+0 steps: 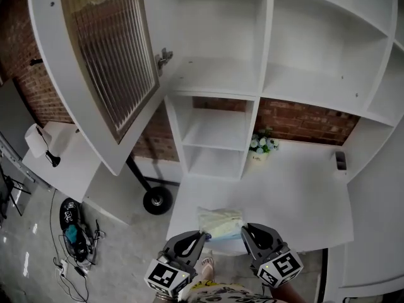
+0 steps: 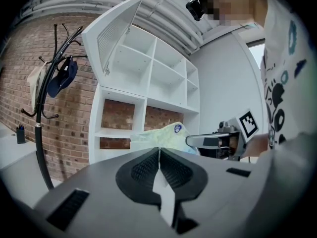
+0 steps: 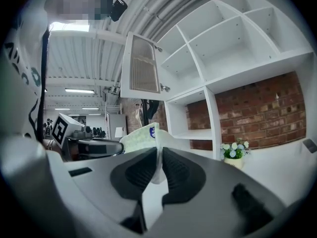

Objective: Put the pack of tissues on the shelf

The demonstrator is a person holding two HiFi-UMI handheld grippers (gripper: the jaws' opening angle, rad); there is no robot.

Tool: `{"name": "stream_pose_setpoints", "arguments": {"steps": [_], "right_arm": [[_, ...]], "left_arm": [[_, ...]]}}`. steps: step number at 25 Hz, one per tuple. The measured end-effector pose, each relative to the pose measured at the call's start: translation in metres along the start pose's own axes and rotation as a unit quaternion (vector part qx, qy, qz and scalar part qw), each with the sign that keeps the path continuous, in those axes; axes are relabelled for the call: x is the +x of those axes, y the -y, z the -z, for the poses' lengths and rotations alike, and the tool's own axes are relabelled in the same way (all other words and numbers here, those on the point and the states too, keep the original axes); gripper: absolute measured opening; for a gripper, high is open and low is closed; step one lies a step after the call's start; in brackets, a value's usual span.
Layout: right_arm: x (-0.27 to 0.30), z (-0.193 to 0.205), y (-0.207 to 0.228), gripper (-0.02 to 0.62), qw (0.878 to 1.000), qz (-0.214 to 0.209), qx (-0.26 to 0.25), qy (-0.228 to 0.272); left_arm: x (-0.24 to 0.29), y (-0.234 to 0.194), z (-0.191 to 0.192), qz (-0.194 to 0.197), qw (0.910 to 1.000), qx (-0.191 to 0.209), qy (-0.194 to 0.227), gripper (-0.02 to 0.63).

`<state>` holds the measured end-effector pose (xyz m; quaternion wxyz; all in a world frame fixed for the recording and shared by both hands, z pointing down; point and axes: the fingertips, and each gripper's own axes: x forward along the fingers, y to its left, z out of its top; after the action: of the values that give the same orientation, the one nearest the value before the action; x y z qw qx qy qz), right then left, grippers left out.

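Both claws are on the pack of tissues (image 1: 221, 223), one at each end. Left gripper (image 1: 201, 235): jaws pinched all but together on the wrap at the pack's left edge. Right gripper (image 1: 245, 231): jaws a narrow slit apart, clamped on a white flap of wrap at the right end. I read the pack at the desktop's (image 1: 303, 194) front edge, nearer its left corner; can't tell if it's lifted clear. Shelf unit (image 1: 265, 74) rises at the back edge, flower pot (image 1: 260, 147) beside its upright.
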<state>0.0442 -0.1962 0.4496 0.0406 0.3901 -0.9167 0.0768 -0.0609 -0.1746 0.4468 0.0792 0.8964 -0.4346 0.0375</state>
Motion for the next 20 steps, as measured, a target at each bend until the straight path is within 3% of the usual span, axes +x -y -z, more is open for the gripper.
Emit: {"name": "stream_pose_setpoints", "arguments": {"steps": [20], "right_arm": [[0.103, 0.018, 0.042, 0.046, 0.997, 0.071, 0.019, -0.038]], "left_arm": [[0.068, -0.108, 0.025, 0.070, 0.9964, -0.009, -0.046, 0.020]]}}
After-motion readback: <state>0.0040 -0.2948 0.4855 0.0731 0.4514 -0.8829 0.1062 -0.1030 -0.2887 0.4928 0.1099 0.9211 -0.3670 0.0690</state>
